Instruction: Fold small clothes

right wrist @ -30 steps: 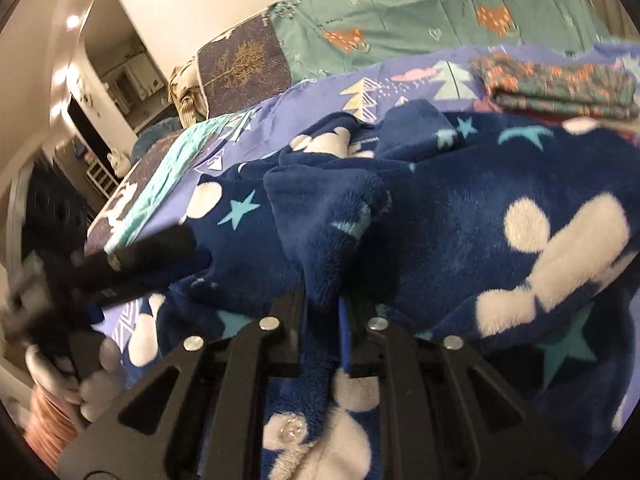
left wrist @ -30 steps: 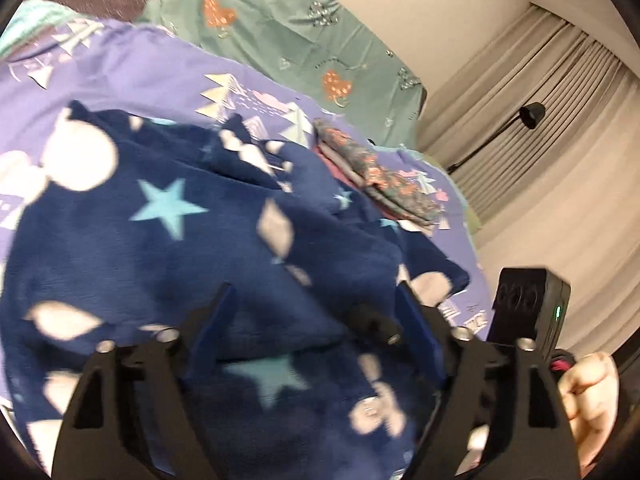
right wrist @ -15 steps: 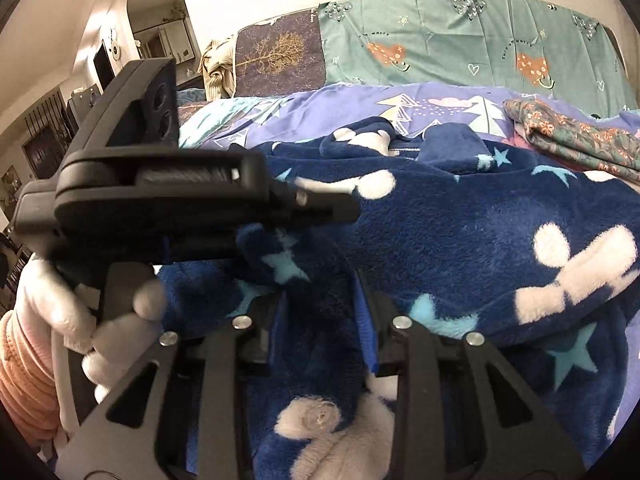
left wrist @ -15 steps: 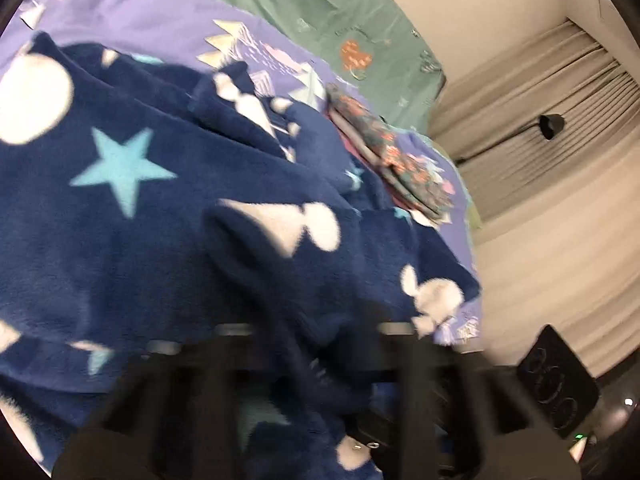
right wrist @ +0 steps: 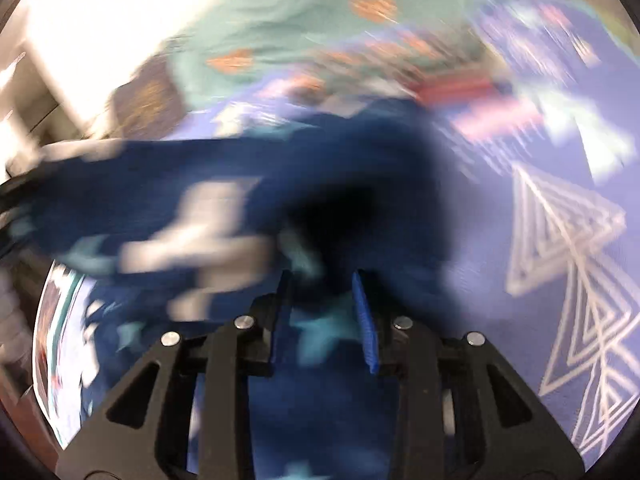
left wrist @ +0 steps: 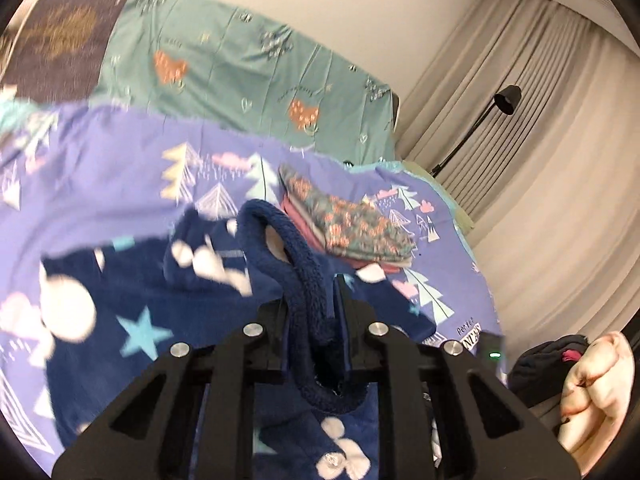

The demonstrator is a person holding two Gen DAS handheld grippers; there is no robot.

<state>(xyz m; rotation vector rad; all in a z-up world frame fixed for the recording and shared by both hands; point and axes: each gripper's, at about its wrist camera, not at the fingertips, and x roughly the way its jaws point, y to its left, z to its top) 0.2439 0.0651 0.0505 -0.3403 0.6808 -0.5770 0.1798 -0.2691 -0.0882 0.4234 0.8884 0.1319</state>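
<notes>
The navy fleece garment [left wrist: 132,312], thick and fuzzy with white blobs and pale blue stars, lies rumpled on the lilac bedsheet [left wrist: 100,168], filling the area from nine to six o'clock in the left wrist view. One rolled, plush edge of it rises as a ridge toward twelve o'clock from the left gripper [left wrist: 312,312], whose jaws are clamped tight on that fold, the pile bulging out just below them. A white snap and more white blotches show on the cloth hanging at six o'clock.

At one o'clock from the ridge, a floral folded pile [left wrist: 352,228] sits on the sheet, just beside the fleece. A teal cover with orange hearts [left wrist: 248,64] stands behind at twelve o'clock, beige curtains [left wrist: 560,184] and a black lamp [left wrist: 506,98] at two. A bare hand [left wrist: 596,396] shows at four o'clock.

The right wrist view is badly smeared. The right gripper [right wrist: 324,312] points down over the sheet, its blue pads [right wrist: 366,320] closed in on a bunch of the same navy fleece [right wrist: 224,200], which streams off toward nine o'clock. Its jaws have just been narrowing with the cloth between them.
</notes>
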